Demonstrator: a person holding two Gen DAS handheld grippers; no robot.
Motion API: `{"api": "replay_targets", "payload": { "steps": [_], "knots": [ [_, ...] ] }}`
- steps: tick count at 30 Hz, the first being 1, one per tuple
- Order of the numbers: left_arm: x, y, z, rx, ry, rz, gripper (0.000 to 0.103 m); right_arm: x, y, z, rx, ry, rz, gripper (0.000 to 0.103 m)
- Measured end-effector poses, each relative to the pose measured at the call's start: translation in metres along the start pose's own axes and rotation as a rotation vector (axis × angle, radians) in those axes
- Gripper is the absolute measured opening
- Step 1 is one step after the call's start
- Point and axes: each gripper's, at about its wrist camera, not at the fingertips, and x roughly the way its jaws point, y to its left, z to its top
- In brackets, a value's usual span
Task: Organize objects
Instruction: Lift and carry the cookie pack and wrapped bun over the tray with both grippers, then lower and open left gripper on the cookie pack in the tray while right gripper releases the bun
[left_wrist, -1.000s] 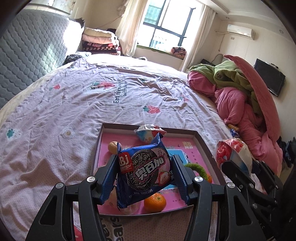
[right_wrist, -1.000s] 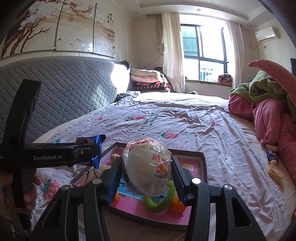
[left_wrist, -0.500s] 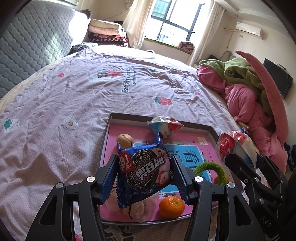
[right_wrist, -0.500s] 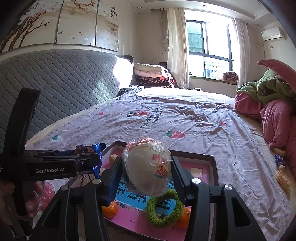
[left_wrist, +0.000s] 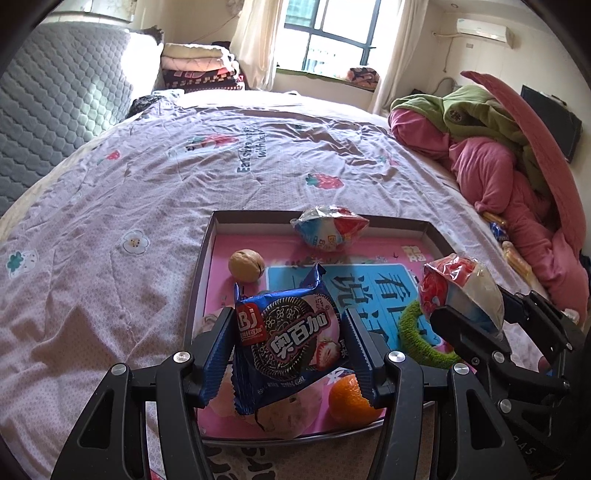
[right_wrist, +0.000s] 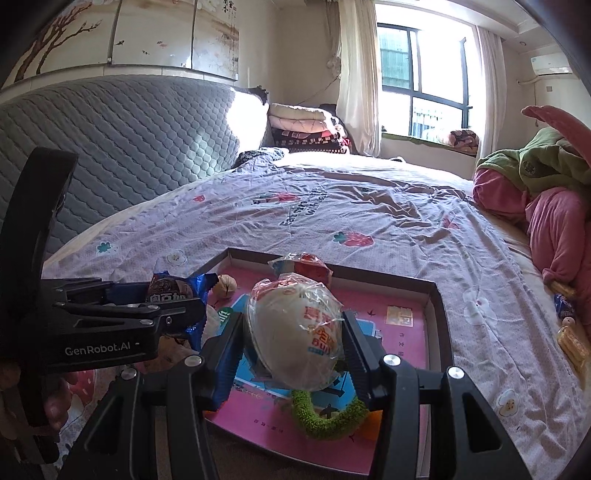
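Observation:
My left gripper is shut on a blue cookie packet, held over the near end of a shallow box with a pink and blue floor. In the box lie a walnut, a wrapped snack, an orange, a green fuzzy ring and a pinkish wrapped bun. My right gripper is shut on a wrapped white round snack above the green ring. From the right wrist view the left gripper with the cookie packet hangs at the left.
The box rests on a bed with a lilac strawberry-print sheet. A heap of pink and green bedding lies at the right, with small snack packs beside it. A grey quilted headboard stands at the left.
Both grippers have sunk toward the box with their snacks still held. The box and its contents now fill more of each view.

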Motion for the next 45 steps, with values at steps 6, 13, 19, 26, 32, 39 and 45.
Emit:
{"api": "replay_targets", "payload": {
  "steps": [6,13,19,26,32,39,45],
  "knots": [
    [0.010,0.002,-0.003,0.003,0.028,0.002,0.060,0.011,0.002,-0.007,-0.008,0.042,0.007,0.052],
    [0.018,0.000,-0.007,0.014,0.045,0.008,0.060,0.022,0.006,-0.015,-0.022,0.088,0.013,0.052],
    [0.019,0.000,-0.008,0.014,0.050,0.004,0.060,0.028,0.009,-0.019,-0.032,0.114,0.019,0.052],
    [0.023,-0.001,-0.009,0.013,0.053,0.017,0.060,0.034,0.015,-0.024,-0.052,0.135,0.011,0.052],
    [0.028,-0.005,-0.008,0.016,0.057,0.036,0.060,0.038,0.018,-0.027,-0.062,0.162,0.005,0.052],
    [0.037,-0.009,-0.010,0.020,0.079,0.058,0.061,0.039,0.019,-0.028,-0.061,0.168,0.002,0.052],
    [0.033,-0.010,-0.009,0.025,0.070,0.061,0.061,0.038,0.019,-0.029,-0.059,0.176,0.000,0.052]
  ]
}}
